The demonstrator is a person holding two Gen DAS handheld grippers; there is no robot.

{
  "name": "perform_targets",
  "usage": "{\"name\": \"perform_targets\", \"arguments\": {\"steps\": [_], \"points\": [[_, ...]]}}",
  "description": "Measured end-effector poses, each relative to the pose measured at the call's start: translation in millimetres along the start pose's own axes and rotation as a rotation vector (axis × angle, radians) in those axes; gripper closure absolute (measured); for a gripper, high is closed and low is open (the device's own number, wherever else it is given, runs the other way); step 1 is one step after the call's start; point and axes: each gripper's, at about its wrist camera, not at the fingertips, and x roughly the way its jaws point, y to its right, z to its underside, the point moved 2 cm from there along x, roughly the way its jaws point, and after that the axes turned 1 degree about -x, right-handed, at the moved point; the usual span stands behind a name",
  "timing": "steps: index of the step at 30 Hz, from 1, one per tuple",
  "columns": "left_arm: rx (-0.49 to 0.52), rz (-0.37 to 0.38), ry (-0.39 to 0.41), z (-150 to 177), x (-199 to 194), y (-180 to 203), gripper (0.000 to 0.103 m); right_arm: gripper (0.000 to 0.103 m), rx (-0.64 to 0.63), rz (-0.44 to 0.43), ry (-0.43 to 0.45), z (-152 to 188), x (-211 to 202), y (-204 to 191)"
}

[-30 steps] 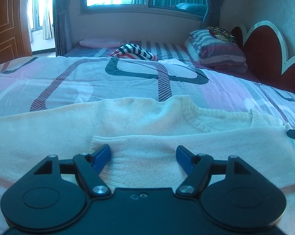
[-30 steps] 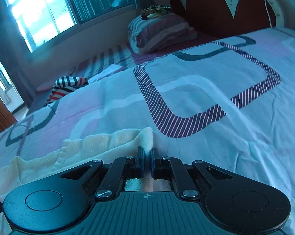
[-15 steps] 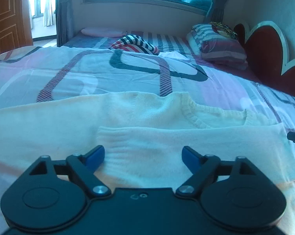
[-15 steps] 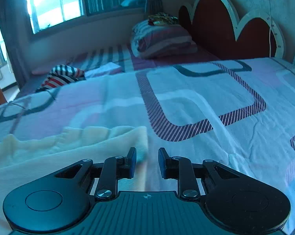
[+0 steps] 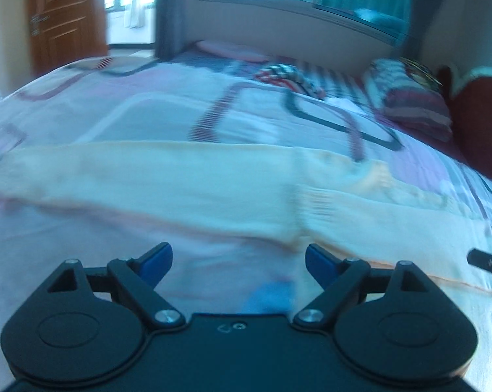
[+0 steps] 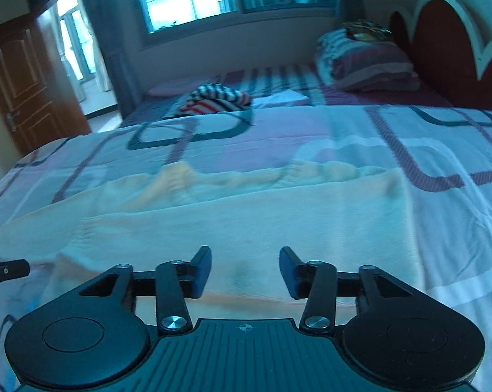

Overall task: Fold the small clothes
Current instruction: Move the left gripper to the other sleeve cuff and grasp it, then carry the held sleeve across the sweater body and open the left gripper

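Cream sweater (image 5: 213,183) lies flat across the patterned bedspread (image 5: 141,114), spread as a long pale band from the left edge of the left wrist view to the right. A ribbed seam or cuff sits right of centre; that view is motion-blurred, so which part of the garment it is I can't tell.

Left gripper (image 5: 237,261): jaws wide apart, blue fingertips (image 5: 156,258) holding nothing. It hovers over bare bedspread just short of the sweater's near edge; right fingertip sits close to that edge, contact not clear. The black tip of the other tool pokes in at the far right of this view.

Behind the sweater: wooden door (image 5: 66,23) far left, striped garment (image 5: 288,76) bundled mid-bed, striped pillow (image 5: 412,101) right of it, red headboard (image 5: 474,117) at the far right.

Right gripper (image 6: 245,269): jaws also well apart, gripping nothing. It sits directly over the sweater (image 6: 246,215), cloth visible between and under both fingertips. The sweater's far edge is rumpled into small ridges; its right edge runs straight, with bedspread (image 6: 458,228) exposed beyond. A faint dark mark shows on the cloth between the fingers.

Same background here: door (image 6: 20,88) left, striped garment (image 6: 213,99) centre, pillow (image 6: 363,62) and headboard (image 6: 448,49) right.
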Motion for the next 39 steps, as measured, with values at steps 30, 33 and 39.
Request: {"name": "perform_targets", "arguments": {"steps": [30,33,39], "points": [[-0.650,0.047,0.130,-44,57,-225,0.067,0.056,-0.103,-0.082,-0.027,4,86,-146],[-0.675,0.013,0.133,-44,61,-234,0.097,0.057,-0.117,-0.066,-0.068,9,98,-145],[-0.581,0.044,0.188,-59,42,-211,0.101,0.056,-0.077,-0.087,-0.046,8,94,-138]]}}
